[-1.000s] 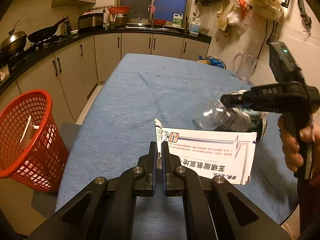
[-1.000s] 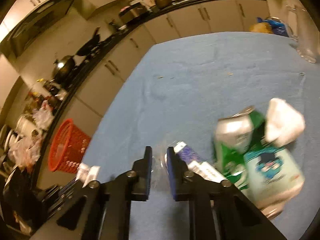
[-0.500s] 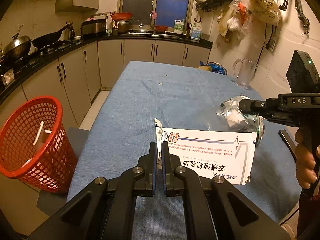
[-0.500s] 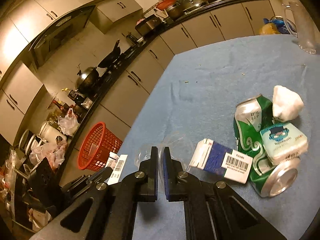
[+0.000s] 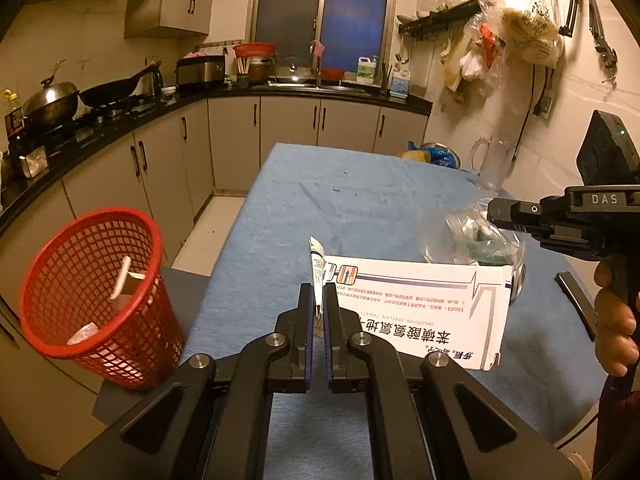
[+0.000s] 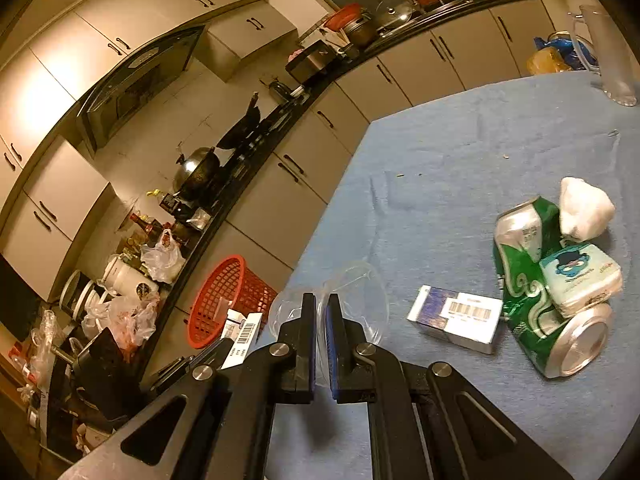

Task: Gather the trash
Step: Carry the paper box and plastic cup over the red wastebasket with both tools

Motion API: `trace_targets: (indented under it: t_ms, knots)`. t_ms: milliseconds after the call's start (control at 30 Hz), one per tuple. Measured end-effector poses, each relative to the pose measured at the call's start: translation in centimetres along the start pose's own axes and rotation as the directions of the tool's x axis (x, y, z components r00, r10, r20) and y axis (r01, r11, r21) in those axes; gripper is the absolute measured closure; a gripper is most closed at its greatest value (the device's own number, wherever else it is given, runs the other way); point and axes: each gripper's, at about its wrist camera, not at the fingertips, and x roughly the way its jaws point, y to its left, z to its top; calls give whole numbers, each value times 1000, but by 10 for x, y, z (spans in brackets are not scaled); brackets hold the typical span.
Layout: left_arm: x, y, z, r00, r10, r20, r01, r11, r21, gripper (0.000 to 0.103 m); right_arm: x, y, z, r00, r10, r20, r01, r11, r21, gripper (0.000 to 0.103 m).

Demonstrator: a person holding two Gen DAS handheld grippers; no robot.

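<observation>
My left gripper (image 5: 316, 312) is shut on the flap of a flattened white medicine box (image 5: 420, 312) held above the blue table (image 5: 320, 200). My right gripper (image 6: 322, 320) is shut on the rim of a clear plastic cup (image 6: 356, 300), lifted over the table; the cup also shows in the left wrist view (image 5: 460, 236). The red mesh trash basket (image 5: 92, 292) stands on the floor left of the table (image 6: 228, 300). On the table lie two crushed green cans (image 6: 536, 280), a small blue-and-white box (image 6: 456, 316), a tissue pack (image 6: 580, 280) and a white wad (image 6: 584, 208).
A glass pitcher (image 5: 492, 164) and a bag of food (image 5: 428, 156) stand at the table's far right. Kitchen cabinets and a counter with a wok (image 5: 116, 92) run along the left and back. A dark flat strip (image 5: 576, 304) lies near the right edge.
Both grippers have risen with their loads. The right gripper closed tighter on the cup and lifted it off the pile; the basket now sits closer in the left wrist view.
</observation>
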Motion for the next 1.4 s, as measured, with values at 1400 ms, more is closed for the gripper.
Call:
trace_targets:
  t_ms: [1400]
  knots:
    - [-20,219,-1,887,461,-31,-462,883,-80,99,235,205,16,964,108,-243,-160,965,-208,97]
